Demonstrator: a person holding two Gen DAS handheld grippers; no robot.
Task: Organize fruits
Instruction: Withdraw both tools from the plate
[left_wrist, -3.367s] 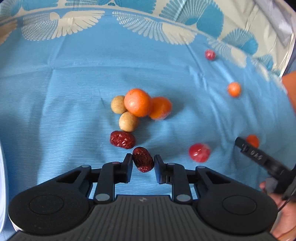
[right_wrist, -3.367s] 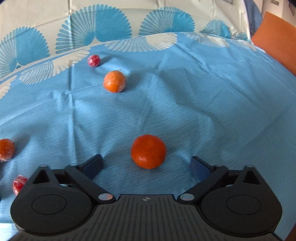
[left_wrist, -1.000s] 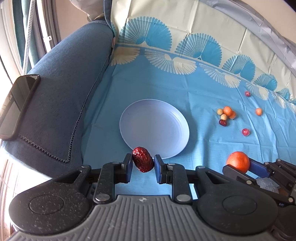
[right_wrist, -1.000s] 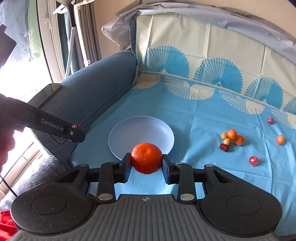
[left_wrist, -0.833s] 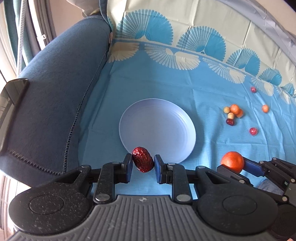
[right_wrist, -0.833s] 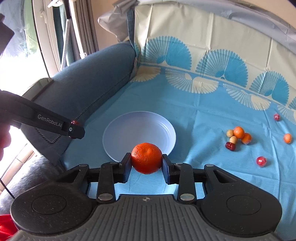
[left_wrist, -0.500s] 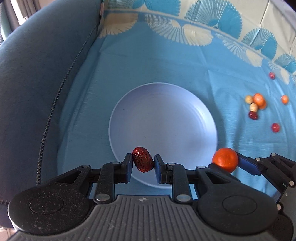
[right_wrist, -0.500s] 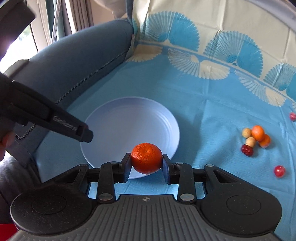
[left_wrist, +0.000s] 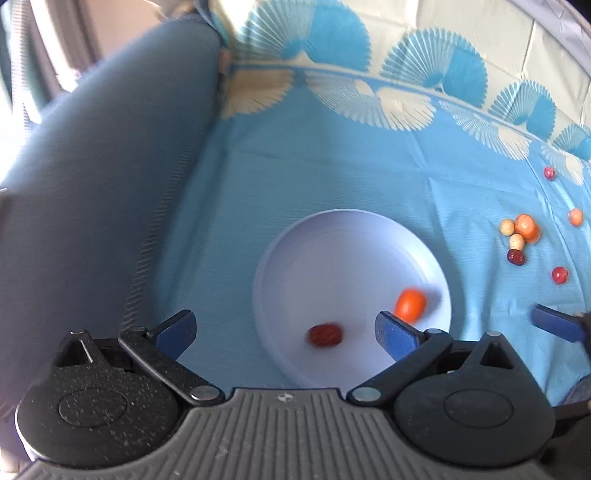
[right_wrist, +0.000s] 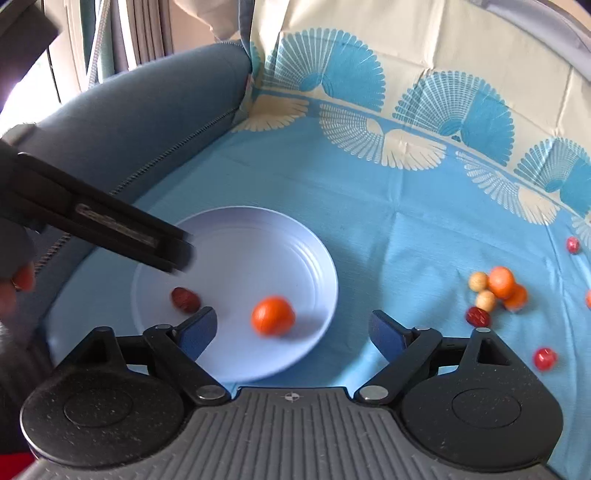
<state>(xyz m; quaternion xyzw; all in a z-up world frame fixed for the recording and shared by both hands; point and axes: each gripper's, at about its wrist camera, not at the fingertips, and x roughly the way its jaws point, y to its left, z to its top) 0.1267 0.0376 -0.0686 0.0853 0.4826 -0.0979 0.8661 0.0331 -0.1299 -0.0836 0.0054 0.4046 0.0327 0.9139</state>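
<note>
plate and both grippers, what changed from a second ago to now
Both grippers came down over the round pale lilac plate and their jaws have just been opening. The left gripper let go of the wrinkled dark red date, the right gripper of the orange mandarin; both fruits now lie on the plate. The cluster of small fruits on the blue cloth stayed put.

Blue sofa arm (right_wrist: 147, 122), fan-print cloth (right_wrist: 406, 192), curtains (right_wrist: 140, 33) w/ daylight.
</note>
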